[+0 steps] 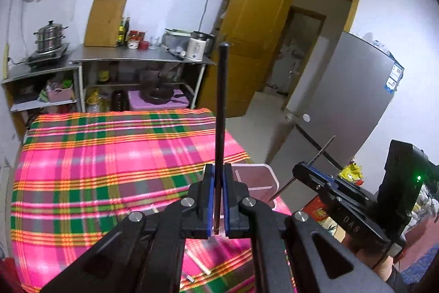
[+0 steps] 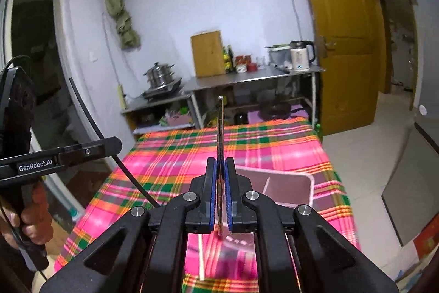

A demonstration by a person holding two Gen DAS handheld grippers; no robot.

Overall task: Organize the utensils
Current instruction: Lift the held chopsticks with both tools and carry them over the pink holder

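My left gripper (image 1: 218,177) is shut on a black chopstick (image 1: 221,106) that stands upright above the plaid table. My right gripper (image 2: 220,169) is shut on a thin metal utensil (image 2: 220,128), seen edge-on and pointing up. A pink-rimmed divided tray (image 1: 263,177) lies on the cloth just beyond the fingers; it also shows in the right wrist view (image 2: 288,183). The right gripper (image 1: 299,170) appears in the left view with its utensil (image 1: 323,148) slanting. The left gripper (image 2: 116,146) appears in the right view with the chopstick (image 2: 90,122).
A pink, green and orange plaid cloth (image 1: 109,164) covers the table. Light sticks (image 1: 203,265) lie on it near me. A steel shelf (image 1: 142,62) with pots, bottles and a kettle stands beyond. A yellow door (image 1: 252,32) and a grey fridge (image 1: 348,106) are at right.
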